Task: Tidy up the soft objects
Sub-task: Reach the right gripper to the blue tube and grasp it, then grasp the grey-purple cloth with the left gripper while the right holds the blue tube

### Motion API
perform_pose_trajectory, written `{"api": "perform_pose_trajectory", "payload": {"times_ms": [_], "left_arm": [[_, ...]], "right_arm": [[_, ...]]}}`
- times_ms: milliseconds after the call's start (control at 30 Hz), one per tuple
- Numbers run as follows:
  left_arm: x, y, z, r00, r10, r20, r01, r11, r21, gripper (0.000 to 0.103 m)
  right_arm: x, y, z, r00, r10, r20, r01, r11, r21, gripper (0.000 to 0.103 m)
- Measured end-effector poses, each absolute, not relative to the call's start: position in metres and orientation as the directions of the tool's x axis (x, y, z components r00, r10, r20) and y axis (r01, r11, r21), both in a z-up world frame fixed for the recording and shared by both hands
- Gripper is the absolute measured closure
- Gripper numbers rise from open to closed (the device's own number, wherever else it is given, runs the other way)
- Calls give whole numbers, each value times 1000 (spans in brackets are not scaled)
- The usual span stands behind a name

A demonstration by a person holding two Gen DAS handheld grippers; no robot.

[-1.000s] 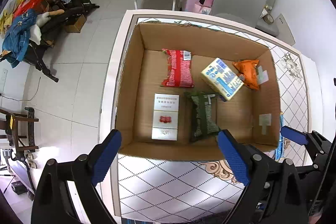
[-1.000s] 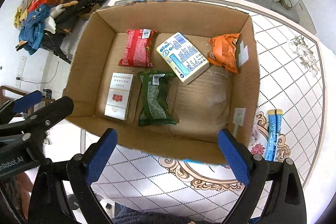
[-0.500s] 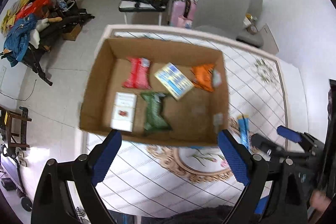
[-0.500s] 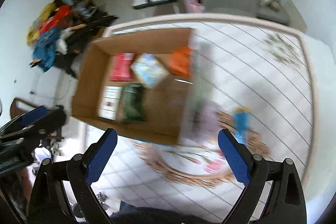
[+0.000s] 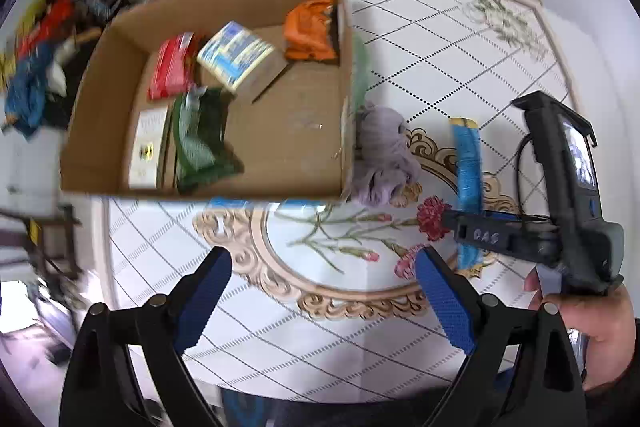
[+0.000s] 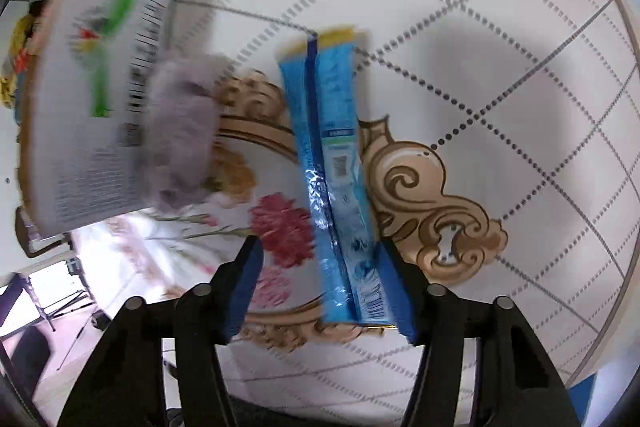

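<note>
A long blue packet [image 6: 334, 171] lies flat on the patterned table; it also shows in the left wrist view [image 5: 467, 163]. My right gripper [image 6: 320, 287] is open and low over it, jaws either side of its near end, the right pad touching its edge. In the left wrist view the right gripper [image 5: 464, 227] is seen from the side. A lilac soft cloth [image 5: 380, 155] lies bunched against the cardboard box [image 5: 344, 75], also in the right wrist view [image 6: 182, 131]. The box holds red [image 5: 172, 67], green [image 5: 200, 139], orange [image 5: 308, 31] and blue-white [image 5: 236, 53] packs. My left gripper [image 5: 320, 299] is open and empty.
The printed outer wall of the box [image 6: 100, 83] stands left of the cloth. A white pack [image 5: 148, 147] lies in the box's left corner. The table's rounded edge [image 5: 560, 75] runs on the right. A chair and clutter stand on the floor beyond.
Both grippers have swung right, away from the box. The right gripper has dropped down onto the blue packet and its jaws have narrowed. The left gripper has stayed wide open.
</note>
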State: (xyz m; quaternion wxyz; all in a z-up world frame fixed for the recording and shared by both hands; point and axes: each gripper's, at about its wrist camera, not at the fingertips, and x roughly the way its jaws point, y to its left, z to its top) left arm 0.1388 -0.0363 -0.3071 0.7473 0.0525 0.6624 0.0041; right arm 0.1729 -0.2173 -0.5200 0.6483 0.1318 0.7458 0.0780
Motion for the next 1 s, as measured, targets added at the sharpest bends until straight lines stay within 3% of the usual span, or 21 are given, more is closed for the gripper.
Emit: {"api": "perform_pose_trajectory", "payload": {"times_ms": [33,67,267,467,900,1000], "left_arm": [[143,-42,-307,129,92,-987,70,992,102,9],[150,-52,-306,138,103,-985,81,990,115,9],[169,-119,-326,209,209,-955,176,953,247,9],[183,-157,-379,133,243,-961,198,944,266,9],[223,-147,-447,-22,334,-942,182,928,325,8],[226,-146,-447,-44,307,-951,172,940,295,9]], "right_arm": [[173,-218,-516,-97,297,-950,75,954,291,60],[173,-219,-514,-90,280,-956,53,960,276,81],[153,-269,-511,-63,244,-968,63,969,240,81],[124,-339,-515,-80,197,-977,128,974,186,81],[127,-342,-503,-64,178,-982,134,977,168,81],[130,-336,-496,-59,189,-980,130,975,180,81]]}}
